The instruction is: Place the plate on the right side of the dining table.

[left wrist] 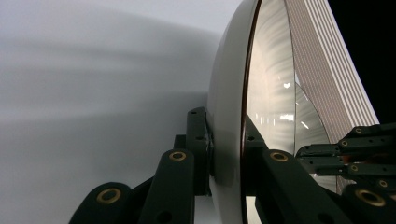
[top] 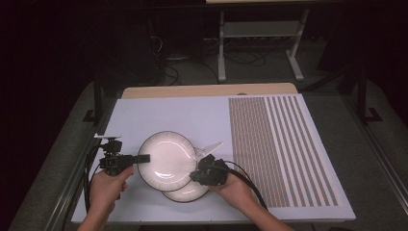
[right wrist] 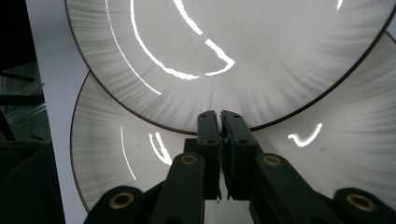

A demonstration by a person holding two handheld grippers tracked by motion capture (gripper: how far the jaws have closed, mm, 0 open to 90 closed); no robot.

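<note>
Two white plates with ribbed, dark-edged rims overlap near the front of the table. The upper plate [top: 167, 159] [left wrist: 271, 93] [right wrist: 233, 37] partly covers the lower plate [top: 187, 193] [right wrist: 121, 154]. My left gripper [top: 143, 158] [left wrist: 224, 122] is shut on the upper plate's left rim, one jaw under it and one over it; that rim shows edge-on in the left gripper view. My right gripper [top: 194, 174] [right wrist: 219, 115] hovers over the lower plate, its tips at the upper plate's right rim. Its jaws are pressed together with nothing between them. It also appears far off as the right gripper [left wrist: 355, 144].
The plates lie on a white board [top: 168, 115] whose right part carries a brown striped pattern [top: 279, 149]. A wooden table edge [top: 207, 90] runs along the back. Behind it stands a metal frame [top: 260, 29] on a dark floor with cables.
</note>
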